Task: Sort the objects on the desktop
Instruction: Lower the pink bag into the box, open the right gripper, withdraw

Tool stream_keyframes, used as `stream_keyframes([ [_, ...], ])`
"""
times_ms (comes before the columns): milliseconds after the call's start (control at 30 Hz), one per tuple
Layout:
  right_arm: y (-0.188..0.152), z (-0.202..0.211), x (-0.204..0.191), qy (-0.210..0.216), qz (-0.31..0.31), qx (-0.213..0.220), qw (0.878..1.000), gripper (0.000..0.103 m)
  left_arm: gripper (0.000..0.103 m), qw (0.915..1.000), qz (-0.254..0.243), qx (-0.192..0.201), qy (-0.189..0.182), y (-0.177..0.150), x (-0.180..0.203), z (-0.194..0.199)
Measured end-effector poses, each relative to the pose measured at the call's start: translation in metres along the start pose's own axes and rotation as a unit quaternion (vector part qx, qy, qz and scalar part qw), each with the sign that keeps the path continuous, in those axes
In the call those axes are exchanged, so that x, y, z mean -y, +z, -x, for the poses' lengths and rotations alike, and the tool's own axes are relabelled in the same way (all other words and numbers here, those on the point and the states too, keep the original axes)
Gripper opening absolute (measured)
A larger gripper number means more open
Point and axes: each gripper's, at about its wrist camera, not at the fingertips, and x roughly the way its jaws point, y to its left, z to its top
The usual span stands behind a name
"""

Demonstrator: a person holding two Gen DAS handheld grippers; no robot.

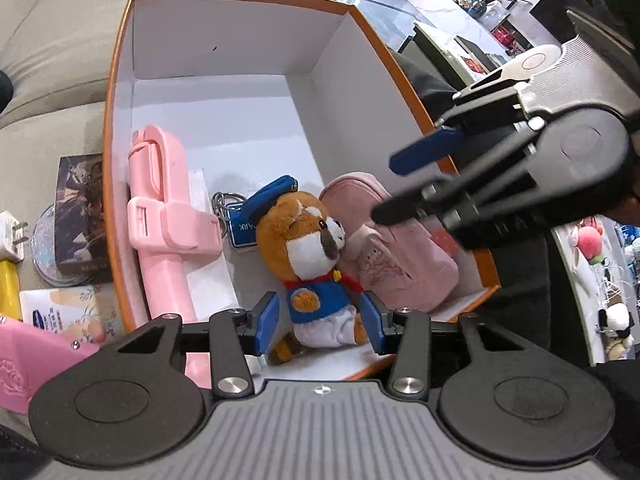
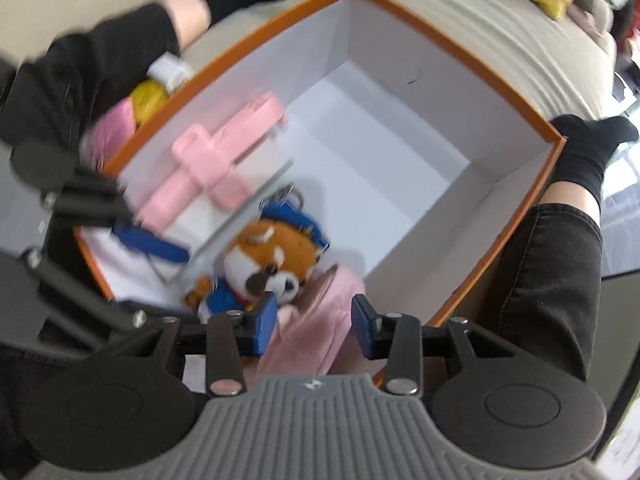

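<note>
An orange box (image 1: 120,92) with a white inside holds a pink phone holder (image 1: 160,216), a plush red panda (image 1: 316,264) in a blue cap and shirt, and a pink pouch (image 1: 400,276). My left gripper (image 1: 320,326) hangs open low over the panda. Its blue pads stand on either side of the toy's body without pressing it. My right gripper (image 2: 314,324) is open above the pink pouch (image 2: 312,332), which lies between and under its pads. In the left wrist view the right gripper (image 1: 396,186) reaches in from the right. One blue left pad (image 2: 160,246) shows by the holder (image 2: 216,164).
Left of the box lie a dark book (image 1: 82,208), a glittery round disc (image 1: 44,248), a white plug (image 1: 12,240), a tissue pack (image 1: 60,312) and a pink item (image 1: 24,368). The box sits on a beige sofa (image 2: 460,20) between a person's legs in black socks (image 2: 580,148).
</note>
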Motion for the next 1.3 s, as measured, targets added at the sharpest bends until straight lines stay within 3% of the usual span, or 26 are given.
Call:
stream_keyframes([
  [233,-0.007,-0.010,-0.011,-0.003,0.031,-0.047,0.998,0.043,0.052,1.0000,-0.003,-0.001,0.006,0.006,-0.001,-0.016],
  [333,-0.010,-0.021,-0.011,0.003,0.021,-0.059,0.998,0.042,0.042,0.9999,-0.009,-0.003,0.014,0.010,-0.002,-0.022],
  [567,-0.011,-0.022,0.007,0.040,-0.101,-0.054,0.993,0.026,0.032,0.9999,-0.010,-0.003,0.008,0.014,-0.006,-0.031],
  [733,-0.011,-0.020,0.012,0.024,-0.130,-0.052,0.990,0.025,0.031,0.9994,-0.005,-0.025,-0.024,0.015,-0.004,-0.040],
  [833,-0.010,-0.025,0.015,0.026,-0.143,-0.055,0.988,0.025,0.031,0.9994,-0.016,-0.024,-0.017,0.015,0.003,-0.042],
  [1067,-0.011,-0.025,0.011,0.017,-0.124,-0.050,0.991,0.026,0.031,0.9994,-0.013,-0.026,-0.016,0.015,0.002,-0.042],
  [1167,-0.010,-0.018,0.007,0.016,-0.095,-0.048,0.994,0.032,0.031,0.9995,-0.012,-0.027,-0.010,0.017,0.001,-0.042],
  [1300,-0.011,-0.005,-0.001,0.029,-0.037,-0.059,0.997,0.033,0.031,0.9995,-0.012,-0.028,-0.011,0.018,0.000,-0.043],
])
